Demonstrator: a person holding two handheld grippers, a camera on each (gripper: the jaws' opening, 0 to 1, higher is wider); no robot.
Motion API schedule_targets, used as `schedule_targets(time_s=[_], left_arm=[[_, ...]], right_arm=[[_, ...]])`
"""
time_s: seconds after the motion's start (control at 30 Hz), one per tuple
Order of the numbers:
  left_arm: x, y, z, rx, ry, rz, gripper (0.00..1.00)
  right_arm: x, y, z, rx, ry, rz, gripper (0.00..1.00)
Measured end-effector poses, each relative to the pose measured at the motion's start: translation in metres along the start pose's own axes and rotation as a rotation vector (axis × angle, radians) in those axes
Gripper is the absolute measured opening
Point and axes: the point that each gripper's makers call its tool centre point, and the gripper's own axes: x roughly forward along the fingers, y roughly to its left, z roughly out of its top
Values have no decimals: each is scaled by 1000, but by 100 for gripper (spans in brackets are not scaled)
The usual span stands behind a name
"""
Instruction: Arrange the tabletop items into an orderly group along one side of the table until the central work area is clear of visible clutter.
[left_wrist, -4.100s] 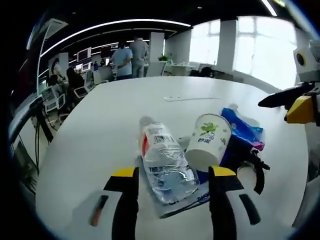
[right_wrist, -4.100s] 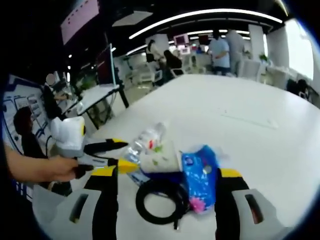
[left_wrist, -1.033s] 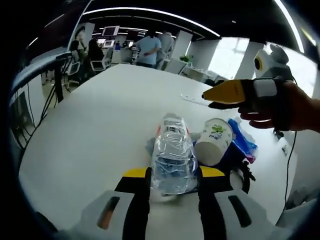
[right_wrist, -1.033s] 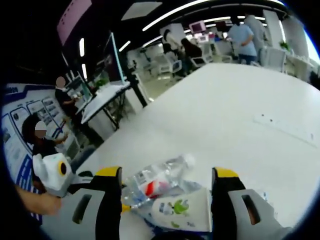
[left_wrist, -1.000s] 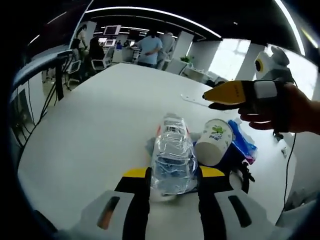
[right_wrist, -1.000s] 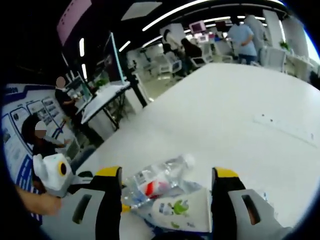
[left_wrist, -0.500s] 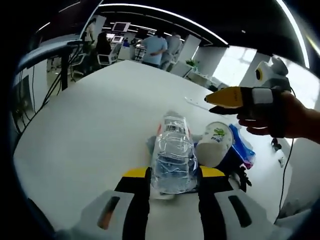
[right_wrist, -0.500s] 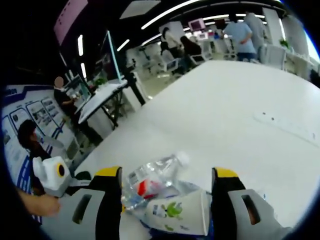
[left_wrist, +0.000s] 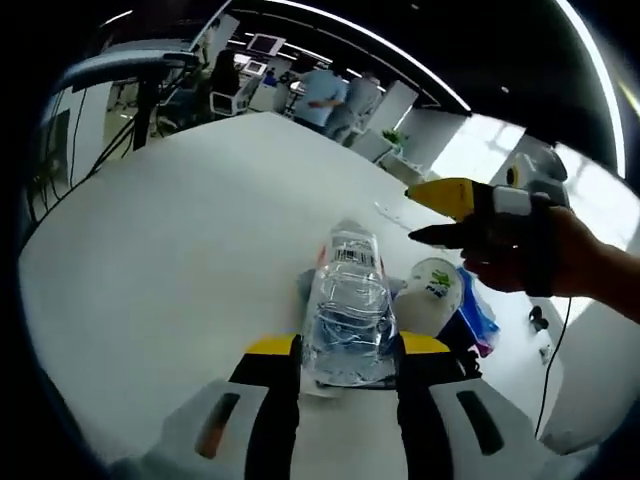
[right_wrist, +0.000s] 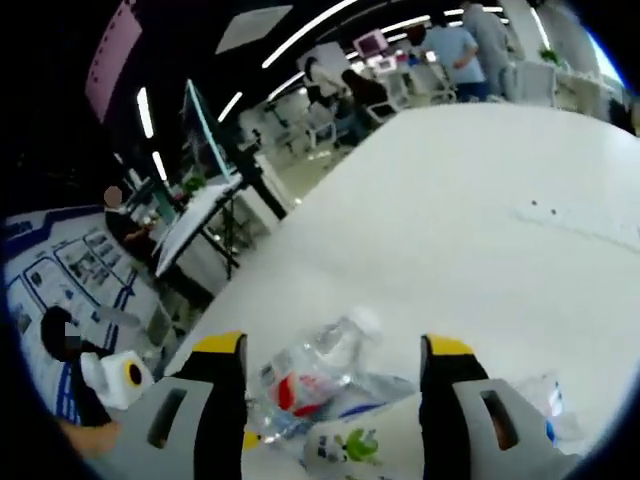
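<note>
A clear plastic water bottle with a red-and-white label lies lengthwise between my left gripper's yellow-tipped jaws, which are shut on it. Just right of it a white paper cup with a green print lies on its side, and a blue packet lies beyond the cup. Held by a hand, my right gripper hovers above the cup. In the right gripper view, my right gripper is open over the bottle and cup, touching neither.
The round white table stretches bare to the left and far side. A thin white strip lies further out on it. Beyond the table edge stand people, desks and chairs. Crumpled clear plastic sits by the packet.
The right gripper has risen, so bottle and cup sit lower in its view. The left gripper stays shut on the bottle while its camera tilts.
</note>
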Motion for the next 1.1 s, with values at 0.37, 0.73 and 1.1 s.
schedule_targets(time_s=[0.37,0.73,1.1], left_arm=[[0,2,-1,-45,-3,-22,37],[1,4,-2,-47,-4,-28,37],[1,4,-4,-34,-3,-35,37]], right_arm=[[17,9,-8,57,61,-49,64],[27,-6,-3,104,107,-163,56],[51,-18,-14,132,183,-161,56]])
